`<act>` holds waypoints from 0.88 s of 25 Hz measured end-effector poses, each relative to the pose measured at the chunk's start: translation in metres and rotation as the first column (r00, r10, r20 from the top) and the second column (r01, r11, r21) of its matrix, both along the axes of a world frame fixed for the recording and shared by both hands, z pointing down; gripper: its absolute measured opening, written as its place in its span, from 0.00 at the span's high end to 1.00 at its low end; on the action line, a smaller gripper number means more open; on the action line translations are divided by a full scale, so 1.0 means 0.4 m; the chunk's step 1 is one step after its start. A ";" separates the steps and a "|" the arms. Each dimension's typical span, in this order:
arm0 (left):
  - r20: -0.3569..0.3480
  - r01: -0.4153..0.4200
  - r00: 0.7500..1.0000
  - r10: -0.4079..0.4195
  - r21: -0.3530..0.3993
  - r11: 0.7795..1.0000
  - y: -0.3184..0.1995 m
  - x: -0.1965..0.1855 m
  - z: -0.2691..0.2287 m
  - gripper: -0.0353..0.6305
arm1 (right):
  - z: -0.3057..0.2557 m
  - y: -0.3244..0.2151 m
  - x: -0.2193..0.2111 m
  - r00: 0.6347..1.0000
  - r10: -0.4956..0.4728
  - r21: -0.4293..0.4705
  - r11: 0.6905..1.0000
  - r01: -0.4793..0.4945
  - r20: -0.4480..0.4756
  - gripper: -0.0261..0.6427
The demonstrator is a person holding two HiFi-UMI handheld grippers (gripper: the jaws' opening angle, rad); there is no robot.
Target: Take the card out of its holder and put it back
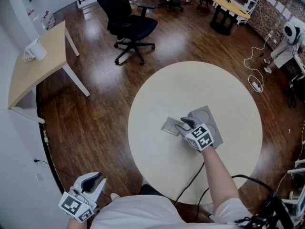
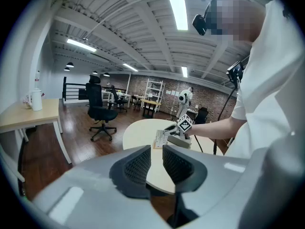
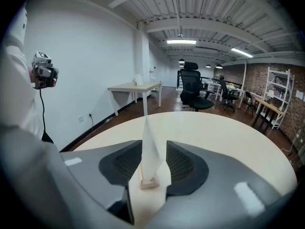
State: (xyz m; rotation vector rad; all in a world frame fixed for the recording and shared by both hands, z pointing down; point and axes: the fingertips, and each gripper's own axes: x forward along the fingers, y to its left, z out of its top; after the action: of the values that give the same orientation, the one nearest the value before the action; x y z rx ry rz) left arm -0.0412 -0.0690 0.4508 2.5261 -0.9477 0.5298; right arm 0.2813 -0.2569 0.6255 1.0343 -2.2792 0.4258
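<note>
Round cream counter (image 1: 190,87), centre-right of head view: bare top all round the work, rim well apart from it. Grey square mat (image 1: 208,114) just right of centre, partly under the right gripper (image 1: 182,124). Right fingers stand wide; white card (image 3: 151,149) upright between them, gap on each side, seated in small pale wooden holder (image 3: 148,182). Left gripper (image 1: 95,179), lower left, beyond the counter's rim over dark wood floor (image 1: 95,104); fingers slightly apart, nothing between.

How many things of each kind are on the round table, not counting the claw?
Card: 1
Wooden holder: 1
Grey mat: 1
Total: 3
</note>
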 end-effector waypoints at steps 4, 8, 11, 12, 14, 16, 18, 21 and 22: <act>0.001 0.018 1.000 -0.018 -0.008 1.000 -0.012 -0.008 0.008 0.82 | 0.007 -0.015 -0.002 1.000 -0.009 -0.010 1.000 0.009 0.013 0.81; -0.003 0.022 1.000 -0.022 -0.014 1.000 -0.027 -0.006 0.018 0.82 | 0.006 -0.017 -0.009 0.999 -0.027 -0.014 1.000 0.028 0.040 0.89; -0.005 0.014 1.000 -0.014 -0.021 1.000 -0.031 -0.006 0.019 0.82 | -0.006 -0.012 -0.017 0.997 -0.030 -0.020 0.999 0.031 0.067 0.92; -0.005 0.010 1.000 -0.010 -0.023 1.000 -0.032 -0.007 0.019 0.82 | -0.010 -0.011 -0.019 0.997 -0.029 -0.019 0.999 0.030 0.072 0.92; -0.007 0.006 1.000 -0.006 -0.024 1.000 -0.035 -0.009 0.022 0.82 | -0.017 -0.010 -0.017 0.997 -0.024 -0.015 1.000 0.025 0.074 0.93; -0.010 0.004 1.000 -0.004 -0.024 1.000 -0.038 -0.014 0.025 0.82 | -0.031 -0.010 -0.011 0.997 -0.010 -0.006 1.000 0.011 0.082 0.93; -0.013 0.000 1.000 -0.001 -0.020 1.000 -0.041 -0.018 0.026 0.82 | -0.052 -0.011 -0.002 0.996 0.005 0.009 1.000 -0.006 0.089 0.93; -0.023 -0.006 1.000 0.006 -0.007 1.000 -0.045 -0.025 0.024 0.82 | -0.091 -0.012 0.007 0.996 0.020 0.039 0.999 -0.024 0.082 0.93; -0.027 -0.007 1.000 0.007 -0.002 1.000 -0.045 -0.029 0.022 0.82 | -0.107 -0.012 0.009 0.997 0.025 0.051 0.998 -0.029 0.076 0.93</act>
State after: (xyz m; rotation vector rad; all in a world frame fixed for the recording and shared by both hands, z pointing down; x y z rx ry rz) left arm -0.0527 -0.0871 0.4596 2.5292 -0.9282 0.4970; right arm 0.2850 -0.2617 0.5829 1.0925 -2.3570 0.4256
